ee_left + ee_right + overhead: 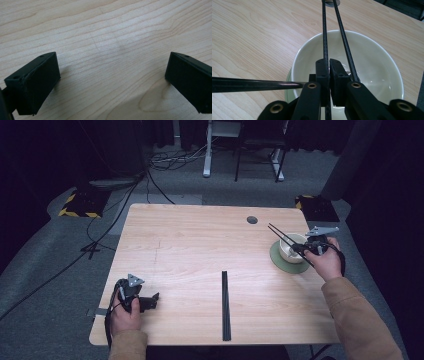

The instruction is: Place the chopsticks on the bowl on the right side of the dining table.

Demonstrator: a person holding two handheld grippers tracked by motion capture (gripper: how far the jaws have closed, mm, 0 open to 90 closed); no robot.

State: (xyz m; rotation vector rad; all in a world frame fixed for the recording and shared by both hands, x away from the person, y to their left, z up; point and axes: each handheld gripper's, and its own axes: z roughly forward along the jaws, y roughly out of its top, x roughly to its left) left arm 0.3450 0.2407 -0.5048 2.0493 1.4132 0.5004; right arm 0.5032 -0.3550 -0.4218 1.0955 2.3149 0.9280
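Over the bowl [352,72], right tongs [329,72] — clamped chopsticks [325,37] close up.

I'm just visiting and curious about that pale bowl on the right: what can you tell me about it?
The bowl is a round, cream-white, glossy one, ceramic by its look, and looks empty. It sits upright on a round green saucer near the table's right edge. The right tool hangs over its opening, shut on a thin black chopstick, with a second chopstick slanting beside it across the far rim. Whether either stick touches the bowl cannot be told.
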